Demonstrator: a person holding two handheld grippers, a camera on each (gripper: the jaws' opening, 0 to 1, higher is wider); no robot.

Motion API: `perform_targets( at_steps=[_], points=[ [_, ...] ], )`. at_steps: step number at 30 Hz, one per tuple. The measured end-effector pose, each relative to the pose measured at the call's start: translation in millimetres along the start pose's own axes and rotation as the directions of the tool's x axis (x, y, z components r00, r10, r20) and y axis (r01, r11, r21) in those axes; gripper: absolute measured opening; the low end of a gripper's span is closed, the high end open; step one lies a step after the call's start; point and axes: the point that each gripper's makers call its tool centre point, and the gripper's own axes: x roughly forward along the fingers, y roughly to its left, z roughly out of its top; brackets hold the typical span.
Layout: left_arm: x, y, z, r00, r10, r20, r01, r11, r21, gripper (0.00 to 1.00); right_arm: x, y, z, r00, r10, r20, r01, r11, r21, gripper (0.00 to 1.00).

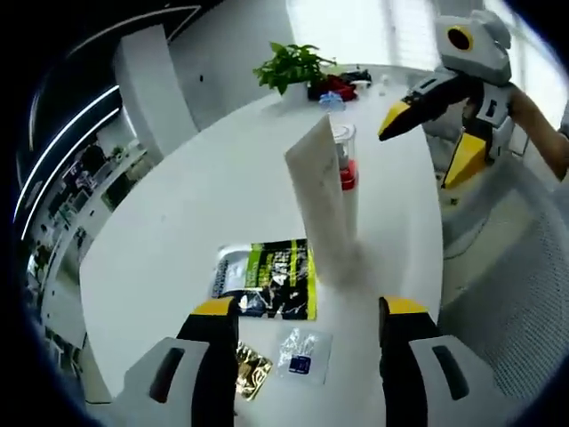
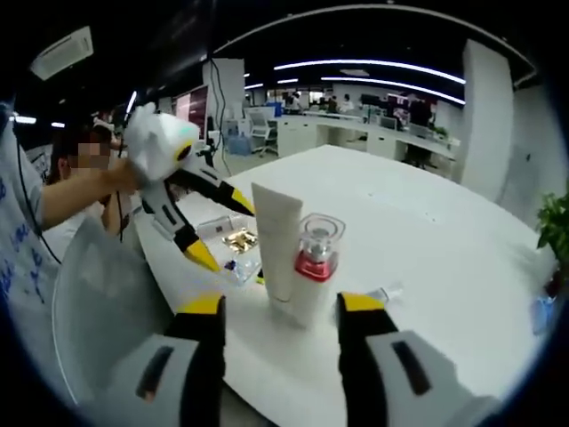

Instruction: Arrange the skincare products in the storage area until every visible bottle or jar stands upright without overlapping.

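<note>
Main risk as we read it: the tall white squeeze tube (image 2: 277, 245) stands on its cap end right against the clear bottle with the red collar and silver cap (image 2: 313, 267); both are narrow-based and look top-heavy, so a nudge to one probably takes the other down; they sit touching, so any closing move on one likely drags its neighbour.

Second risk: the flat items on the white round counter (image 1: 178, 222); the green-and-black sachet (image 1: 271, 277), the small clear packet (image 1: 300, 353) and the gold foil piece (image 1: 252, 369) lie just ahead of the left hand-held gripper (image 1: 309, 334); a low sweep could shove them together or off the near edge.

Right hand-held gripper (image 2: 280, 320): jaws wide apart, holding nothing; tube and bottle stand just ahead of it, roughly centred between the jaw tips, apart from both; the bottle sits nearer the right jaw.

Left hand-held gripper: jaws likewise spread, empty; in the left gripper view the tube rises between the jaws just beyond the tips, bottle behind it; whether the tube base touches a jaw, we cannot tell.

The two hand-held grippers face each other across the pair; a collision between them is possible if both go in together.
</note>
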Motion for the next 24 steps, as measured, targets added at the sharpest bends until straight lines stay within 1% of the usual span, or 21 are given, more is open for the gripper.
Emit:
perform_targets(
  at_steps=[9,13,18,21,24],
  points=[
    [-22.6,5.4,1.7,0.998,0.06,0.025,-0.059,0.998,-0.037,0.69,-1.1,2.0,-3.6,1.0,-0.008,-0.025,0.008,1.0,-0.008,0.64],
    [-31.1,9.0,-0.4,0.996,0.083,0.025,-0.082,0.996,-0.043,0.72,-0.9,6.2,-6.1,0.999,0.005,-0.042,-0.005,1.0,-0.011,0.66],
    [-44.6,14.3,-2.9,0.992,0.118,0.035,-0.115,0.989,-0.089,0.76,-0.9,7.9,-8.1,0.998,0.004,-0.055,-0.005,1.0,-0.021,0.68],
    [-50.8,14.6,-4.9,0.992,0.122,0.037,-0.117,0.986,-0.115,0.77,-0.8,8.3,-8.4,0.998,0.005,-0.059,-0.006,1.0,-0.024,0.69],
    [-56.4,16.5,-8.3,0.989,0.141,0.034,-0.135,0.982,-0.131,0.79,-0.8,8.9,-8.4,0.998,0.007,-0.062,-0.009,1.0,-0.025,0.69]
  ],
)
